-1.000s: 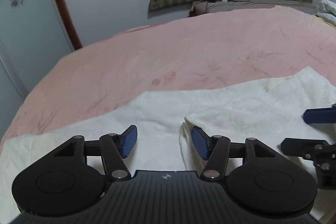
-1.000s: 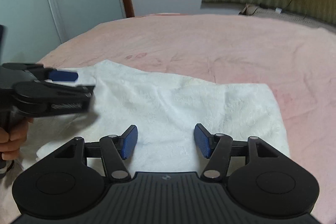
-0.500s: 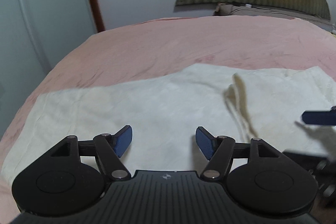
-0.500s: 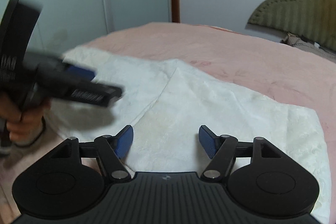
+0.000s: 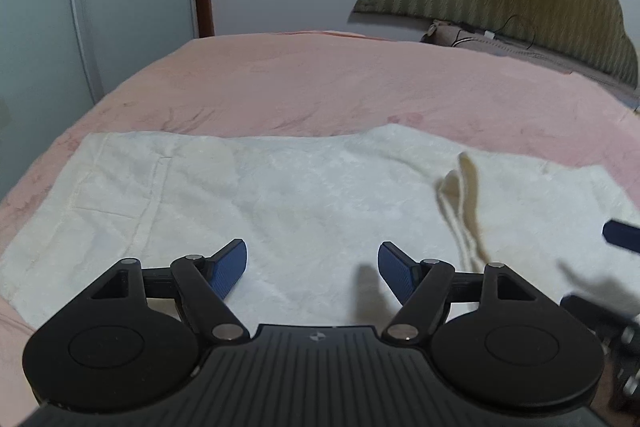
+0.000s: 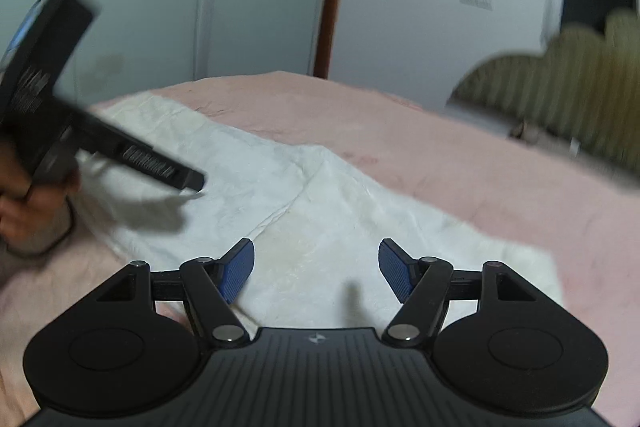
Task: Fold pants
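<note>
Both grippers, left point(image 5: 312, 267) and right point(image 6: 316, 269), are hanging apart, empty, jaws lately widening (right then narrowing); the pants point(image 5: 280, 195) risk bunching where the near hem point(image 5: 464, 203) is standing up.

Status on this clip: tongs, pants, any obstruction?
Left tongs open, empty, just widened. Right tongs open, empty. White pants flat on pink bed, one fold in. Nothing in the way.

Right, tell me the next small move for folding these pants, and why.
Probably bring both claws down onto the near edge of the fluffy white pants and pinch it. Both the left claw and the right claw stand open with nothing between their pads, and the pants lie flat along the pink bedspread, one end already doubled over.
</note>
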Motion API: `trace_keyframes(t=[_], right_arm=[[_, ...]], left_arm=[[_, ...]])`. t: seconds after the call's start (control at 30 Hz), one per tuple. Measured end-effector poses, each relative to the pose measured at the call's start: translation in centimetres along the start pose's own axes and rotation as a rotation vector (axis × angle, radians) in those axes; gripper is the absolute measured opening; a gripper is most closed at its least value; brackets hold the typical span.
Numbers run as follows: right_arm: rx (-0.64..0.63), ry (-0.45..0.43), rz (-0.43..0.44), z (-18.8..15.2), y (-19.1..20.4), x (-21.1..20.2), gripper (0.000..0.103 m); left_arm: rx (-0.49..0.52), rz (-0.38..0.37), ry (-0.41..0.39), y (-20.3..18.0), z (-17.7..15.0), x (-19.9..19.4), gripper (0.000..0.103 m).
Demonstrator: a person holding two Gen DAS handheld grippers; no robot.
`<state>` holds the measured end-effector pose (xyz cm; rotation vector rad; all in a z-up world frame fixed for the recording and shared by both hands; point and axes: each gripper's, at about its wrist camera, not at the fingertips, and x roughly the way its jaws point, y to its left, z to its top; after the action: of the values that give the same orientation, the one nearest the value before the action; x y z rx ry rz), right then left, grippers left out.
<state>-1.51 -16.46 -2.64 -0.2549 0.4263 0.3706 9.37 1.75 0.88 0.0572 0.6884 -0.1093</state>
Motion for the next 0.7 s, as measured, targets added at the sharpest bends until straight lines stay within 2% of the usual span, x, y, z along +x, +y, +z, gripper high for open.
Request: trace_keyframes(t=[0.1, 0.3, 0.5, 0.7], right_arm=[[-0.053, 0.01, 0.022, -0.2, 1.3, 0.1, 0.065], [-0.158, 0.051, -0.026, -0.6, 3.0, 1.4, 0.064], [-0.1, 0.065, -0.005, -0.9, 2.4, 1.7, 0.064], [-0.08, 0.069, -0.006, -0.8, 2.4, 1.7, 0.064]], left_arm=[[0.009, -0.022, 0.013, -0.7, -0.1, 0.1, 0.068], [0.065, 0.023, -0.01, -2.0, -0.7, -0.2, 0.072], [0.076, 0.051, 0.01, -2.3, -1.1, 0.4, 0.073], [0.086, 0.075, 0.004, -2.3, -1.5, 0.6, 0.08]])
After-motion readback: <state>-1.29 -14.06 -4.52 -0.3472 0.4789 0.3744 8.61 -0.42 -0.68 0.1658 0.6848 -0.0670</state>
